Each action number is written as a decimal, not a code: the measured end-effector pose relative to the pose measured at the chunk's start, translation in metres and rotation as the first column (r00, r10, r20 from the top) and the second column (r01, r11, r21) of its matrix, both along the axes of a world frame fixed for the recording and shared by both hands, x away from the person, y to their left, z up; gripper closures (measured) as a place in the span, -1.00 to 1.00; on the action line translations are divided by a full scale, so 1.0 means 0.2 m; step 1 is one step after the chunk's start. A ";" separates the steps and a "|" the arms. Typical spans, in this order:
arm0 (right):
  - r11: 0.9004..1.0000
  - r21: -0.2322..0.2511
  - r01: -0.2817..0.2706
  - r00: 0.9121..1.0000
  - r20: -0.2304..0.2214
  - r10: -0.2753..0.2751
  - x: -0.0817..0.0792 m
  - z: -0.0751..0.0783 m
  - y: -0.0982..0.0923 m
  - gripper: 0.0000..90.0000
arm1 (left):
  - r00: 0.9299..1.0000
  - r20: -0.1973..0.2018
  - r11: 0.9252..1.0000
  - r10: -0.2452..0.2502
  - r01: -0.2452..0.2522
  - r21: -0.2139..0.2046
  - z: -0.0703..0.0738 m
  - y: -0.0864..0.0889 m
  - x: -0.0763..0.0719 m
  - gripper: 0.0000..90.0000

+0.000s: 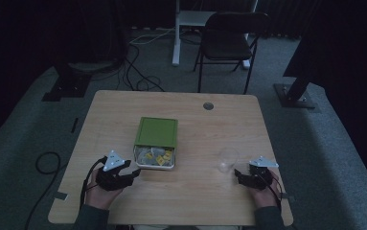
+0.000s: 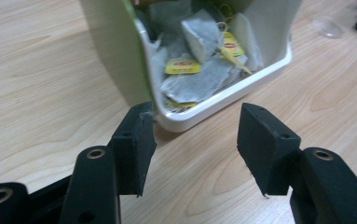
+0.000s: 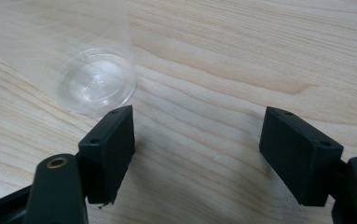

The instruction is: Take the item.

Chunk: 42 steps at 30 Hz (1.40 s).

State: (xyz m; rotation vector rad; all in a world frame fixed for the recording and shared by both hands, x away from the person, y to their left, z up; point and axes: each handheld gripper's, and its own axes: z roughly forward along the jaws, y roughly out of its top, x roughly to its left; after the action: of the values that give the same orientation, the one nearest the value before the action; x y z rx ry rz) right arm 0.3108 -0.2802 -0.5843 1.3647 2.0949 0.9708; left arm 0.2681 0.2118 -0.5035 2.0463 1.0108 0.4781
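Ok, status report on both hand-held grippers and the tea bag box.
Left hand-held gripper open, at tea bag box corner. Right hand-held gripper open beside clear cup. Lid slid back. Nothing in the way.

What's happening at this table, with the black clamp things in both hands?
A person sits at a wooden table with a two-jaw gripper in each hand. The left gripper is open just in front of a white box with a green lid slid partly back, full of tea bags. The right gripper is open beside a clear plastic cup that stands on the table. Neither gripper holds anything yet.
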 end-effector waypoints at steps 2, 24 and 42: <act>1.000 0.000 0.000 1.000 0.000 0.000 0.00 0.00 0.00 -0.42 | 1.000 -0.001 1.000 -0.009 0.009 0.000 0.00 -0.02 0.00 0.07; 1.000 0.001 0.000 1.000 0.000 0.000 0.00 0.00 0.00 -0.42 | 0.994 -0.009 0.994 -0.107 0.107 0.005 -0.05 -0.23 0.11 0.13; 1.000 0.000 0.000 1.000 0.000 0.000 0.00 0.00 0.00 -0.42 | 0.991 -0.053 0.992 -0.123 0.123 0.009 -0.09 -0.27 0.15 0.22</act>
State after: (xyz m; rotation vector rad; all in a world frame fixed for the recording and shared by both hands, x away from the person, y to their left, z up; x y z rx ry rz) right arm 0.3108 -0.2802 -0.5843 1.3648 2.0952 0.9708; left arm 0.2989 0.1571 -0.5214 2.1273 0.9074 0.3690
